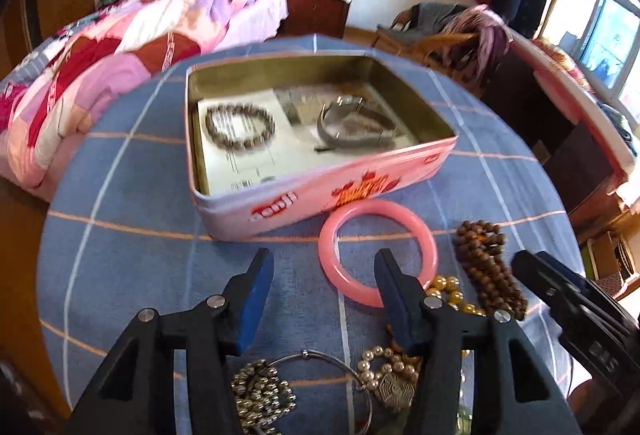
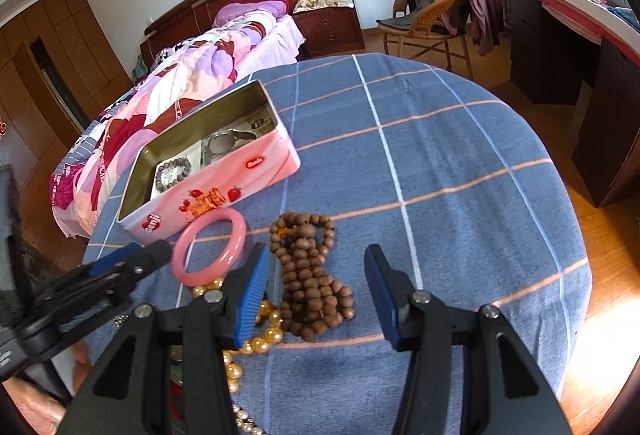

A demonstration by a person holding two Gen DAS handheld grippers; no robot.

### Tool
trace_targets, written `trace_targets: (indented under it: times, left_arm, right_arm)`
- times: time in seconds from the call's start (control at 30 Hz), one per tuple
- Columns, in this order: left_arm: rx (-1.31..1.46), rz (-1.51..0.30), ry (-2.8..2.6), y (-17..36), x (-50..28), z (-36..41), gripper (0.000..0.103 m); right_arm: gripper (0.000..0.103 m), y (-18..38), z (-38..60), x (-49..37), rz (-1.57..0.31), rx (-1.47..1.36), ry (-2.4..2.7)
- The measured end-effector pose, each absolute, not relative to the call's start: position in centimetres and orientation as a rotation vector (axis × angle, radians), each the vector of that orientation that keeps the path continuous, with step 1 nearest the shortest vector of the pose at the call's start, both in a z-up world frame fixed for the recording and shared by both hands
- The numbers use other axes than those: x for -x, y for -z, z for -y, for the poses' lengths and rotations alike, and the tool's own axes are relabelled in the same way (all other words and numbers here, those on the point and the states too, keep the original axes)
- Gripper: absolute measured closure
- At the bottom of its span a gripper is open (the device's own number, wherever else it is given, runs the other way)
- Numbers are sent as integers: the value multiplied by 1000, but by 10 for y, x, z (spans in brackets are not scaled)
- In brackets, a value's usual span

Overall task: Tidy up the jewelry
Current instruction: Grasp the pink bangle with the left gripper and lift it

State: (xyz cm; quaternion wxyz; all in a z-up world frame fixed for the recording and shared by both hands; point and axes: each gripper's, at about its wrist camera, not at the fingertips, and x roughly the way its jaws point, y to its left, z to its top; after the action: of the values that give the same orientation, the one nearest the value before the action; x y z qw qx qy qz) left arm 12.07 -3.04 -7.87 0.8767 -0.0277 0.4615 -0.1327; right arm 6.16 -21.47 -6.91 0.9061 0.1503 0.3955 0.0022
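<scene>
Bangle point(image 1: 376, 250), pink, just beside tin point(image 1: 320, 191): my left gripper point(image 1: 320, 299) gapes, one finger inside the ring; I'd close squarely. Right gripper point(image 2: 316, 295) open, empty.

A round table under a blue checked cloth point(image 2: 440, 163) carries an open pink rectangular tin point(image 1: 320, 191) toward its ten o'clock edge, seen from the right wrist. In the tin a dark beaded bracelet point(image 1: 240, 127) lies at nine o'clock and a grey metal bangle point(image 1: 352, 129) at three o'clock. Just at the tin's six o'clock lies a pink ring bangle point(image 1: 376, 247), with a heap of brown wooden beads point(image 2: 312, 275) at its three o'clock and gold pearl strands point(image 2: 256, 339) at its six o'clock.
</scene>
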Motion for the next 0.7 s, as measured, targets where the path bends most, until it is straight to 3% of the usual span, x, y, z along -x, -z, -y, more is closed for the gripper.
trace_targets:
  times: [0.23,0.27,0.33,0.4,0.7]
  left_arm:
    - [29,-989,232,89,-120,39,53]
    - [14,-982,225,89,-119,41,58]
    - [-22,-968,213,89,-120,45,84]
    - [-43,-958,216,89,-120,47,91]
    - [57,-897,296,73,-114,34,94]
  right_arm:
    - [49,71,215,-64,-817,-280,-3]
    - [49,72,214,-65,-819,-281,-6]
    - [49,73,214,-65,-821,-283,-10]
    - [50,73,214,-66,-820,-284,-11]
    - [49,71,219,-64,-814,-286,3]
